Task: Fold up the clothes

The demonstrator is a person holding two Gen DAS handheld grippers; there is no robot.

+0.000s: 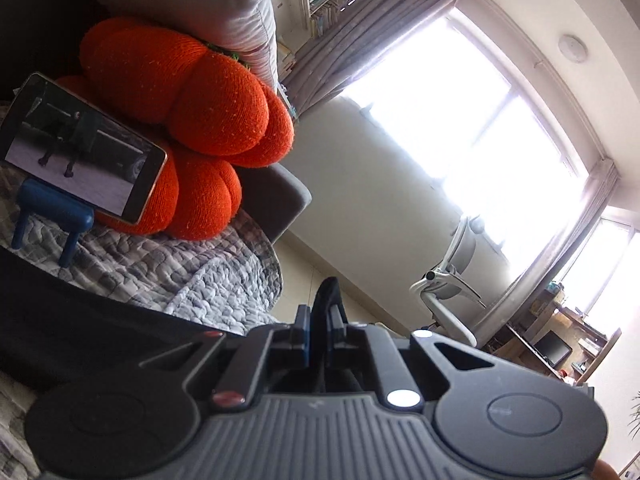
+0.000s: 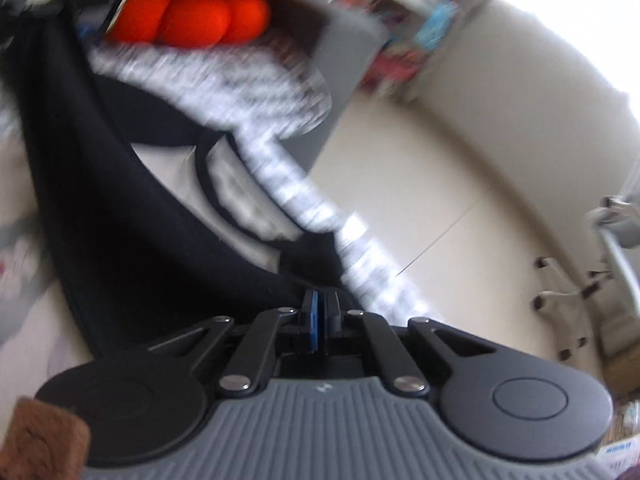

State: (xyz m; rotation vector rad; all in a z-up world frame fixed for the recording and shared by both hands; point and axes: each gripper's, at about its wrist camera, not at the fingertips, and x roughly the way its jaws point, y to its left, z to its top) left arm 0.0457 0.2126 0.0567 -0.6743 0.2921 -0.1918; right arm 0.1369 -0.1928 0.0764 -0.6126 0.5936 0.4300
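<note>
A black garment [image 1: 72,328] stretches from the lower left of the left wrist view up into my left gripper [image 1: 322,320], which is shut on a fold of it that sticks up between the pads. In the blurred right wrist view the same black garment [image 2: 120,200] hangs taut from the upper left down to my right gripper [image 2: 320,312], whose blue pads are shut on its edge. Its neckline opening [image 2: 224,184] shows pale cloth behind. Both views are tilted.
A grey quilted blanket [image 1: 192,276] covers a sofa. On it sit an orange pumpkin cushion [image 1: 192,120], a phone [image 1: 80,148] on a blue stand [image 1: 52,216], and a grey pillow [image 1: 192,0]. A white office chair [image 1: 452,288], window, bookshelf and desk lie beyond.
</note>
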